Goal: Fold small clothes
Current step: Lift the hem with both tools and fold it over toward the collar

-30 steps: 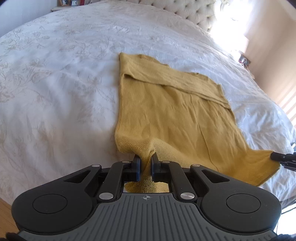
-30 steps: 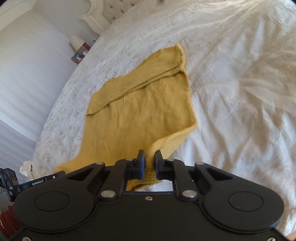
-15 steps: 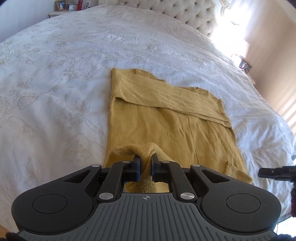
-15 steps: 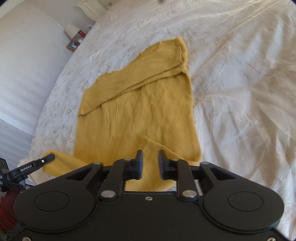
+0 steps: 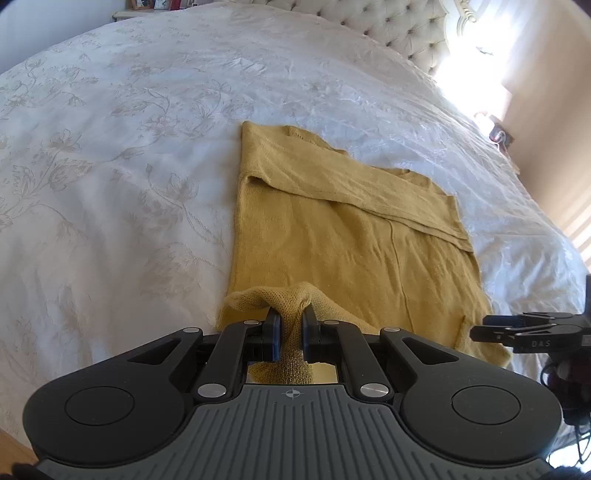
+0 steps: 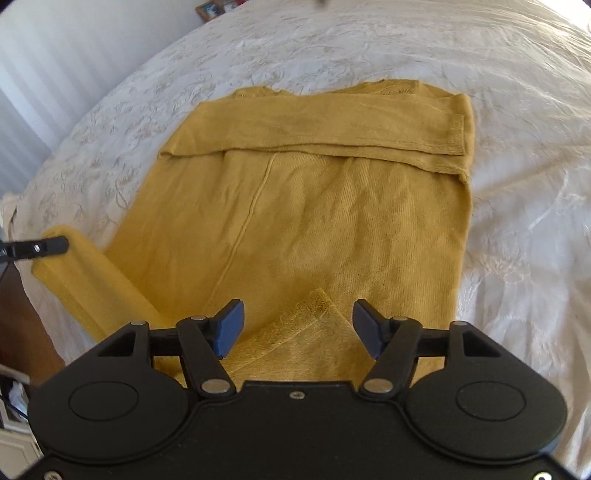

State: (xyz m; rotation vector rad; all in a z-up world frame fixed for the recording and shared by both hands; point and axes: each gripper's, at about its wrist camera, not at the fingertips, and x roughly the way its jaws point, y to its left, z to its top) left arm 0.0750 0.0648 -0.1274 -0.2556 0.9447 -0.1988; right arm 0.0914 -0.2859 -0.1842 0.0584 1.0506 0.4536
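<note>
Left gripper point(image 5: 290, 334), seen from its own wrist camera, is clamped on a bunched corner of the mustard-yellow knit sweater point(image 5: 343, 236); the fabric rises in a soft peak between the two pads and hangs down behind them. Beyond it, the sweater lies flat on the white embroidered bedspread point(image 5: 129, 166), with one sleeve point(image 5: 351, 184) folded across the chest near the far end. At the right edge of this view the right gripper point(image 5: 491, 332) reaches in just over the opposite hem corner. A tufted headboard point(image 5: 388, 26) stands at the far side of the bed.

From the right wrist camera, the right gripper point(image 6: 297, 325) has its jaws spread apart, having just been opening, and neither pad presses on anything. A turned-over hem corner point(image 6: 314, 321) lies loose on the sweater body point(image 6: 332, 221) below the gap. At the left edge, the left gripper's finger point(image 6: 48, 245) holds up the other corner.

Judging by how it drapes and puckers, the sweater is light, limp and stretchy, neither slippery nor fragile. It will sag wherever it is unsupported, so it is probably best held at both hem corners, pinching the thicker ribbed edge, so the fold travels evenly.
</note>
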